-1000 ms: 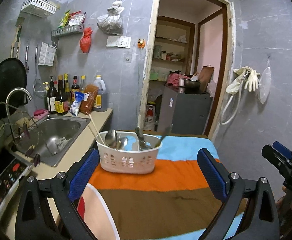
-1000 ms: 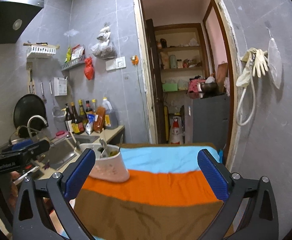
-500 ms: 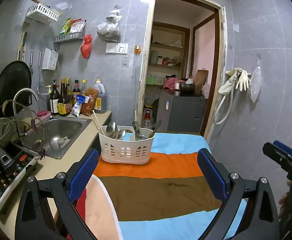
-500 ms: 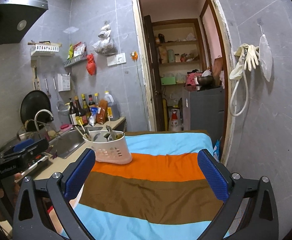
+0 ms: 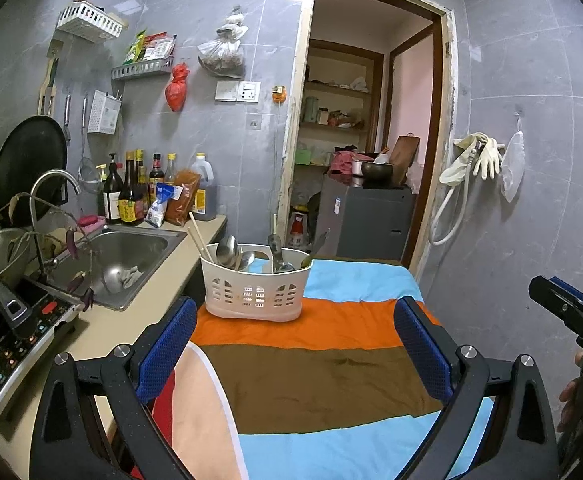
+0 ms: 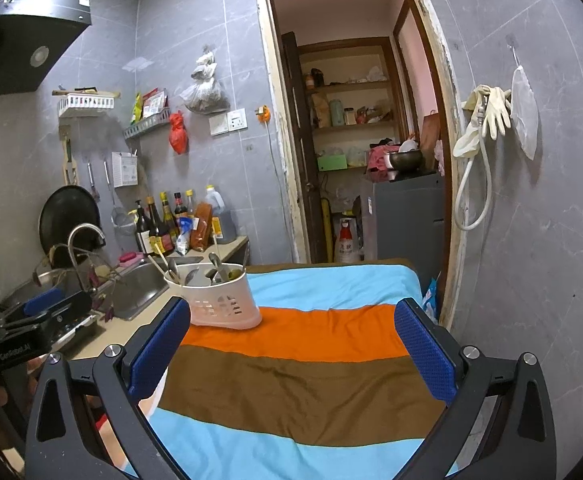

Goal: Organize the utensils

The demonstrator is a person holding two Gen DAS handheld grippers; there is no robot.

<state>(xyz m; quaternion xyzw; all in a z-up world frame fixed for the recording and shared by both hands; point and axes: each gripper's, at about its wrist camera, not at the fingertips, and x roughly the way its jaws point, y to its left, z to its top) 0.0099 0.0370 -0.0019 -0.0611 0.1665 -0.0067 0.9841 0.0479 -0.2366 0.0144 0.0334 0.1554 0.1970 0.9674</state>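
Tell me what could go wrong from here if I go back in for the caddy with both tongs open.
The utensil caddy stands near the cloth's left edge, beside the sink; a nudge might tip it off. Chopsticks and spoon handles stick up above the rim and could snag the left tongs. The loose striped cloth may drag under the right tongs.

white slotted caddy [image 5: 256,292] upright on striped cloth [image 5: 315,364], spoons [image 5: 227,250], perhaps chopsticks [image 5: 199,238]

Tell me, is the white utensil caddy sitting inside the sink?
No, the utensil caddy stands on the striped cloth, beside the sink, not in it.
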